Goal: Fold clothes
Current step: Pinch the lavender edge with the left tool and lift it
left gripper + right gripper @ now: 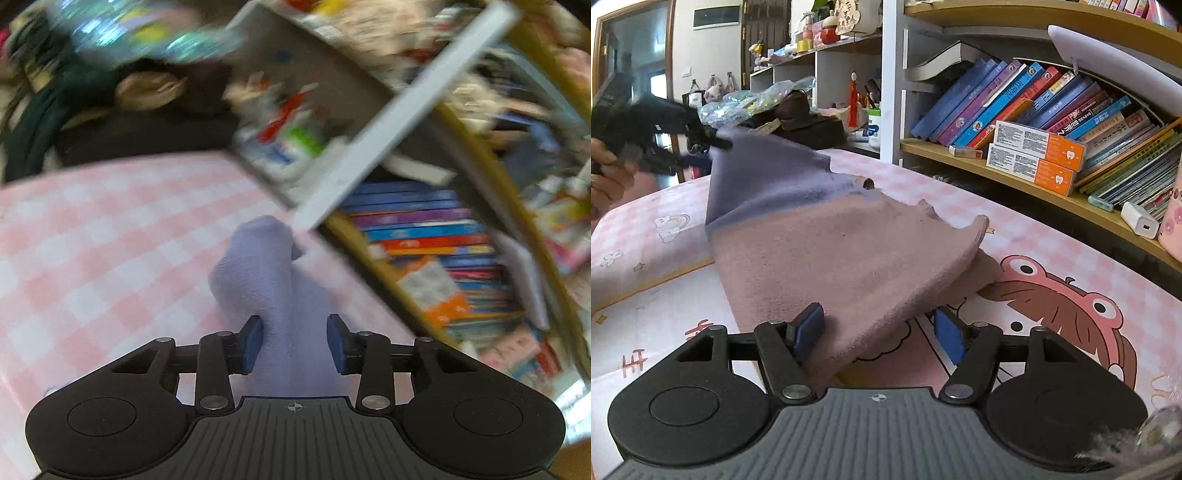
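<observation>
Right tool (pixel 879 341) under cloth (pixel 827 243) (jaws apart)

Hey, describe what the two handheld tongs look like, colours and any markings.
Both tongs look alike. The left tongs have a black body with two round discs, a grey ribbed centre plate bearing a small crosshair mark, black linkage arms with silver pivot pins, and blue pads. The right tongs show the same build and blue pads. No cables or sleeves are visible.
</observation>
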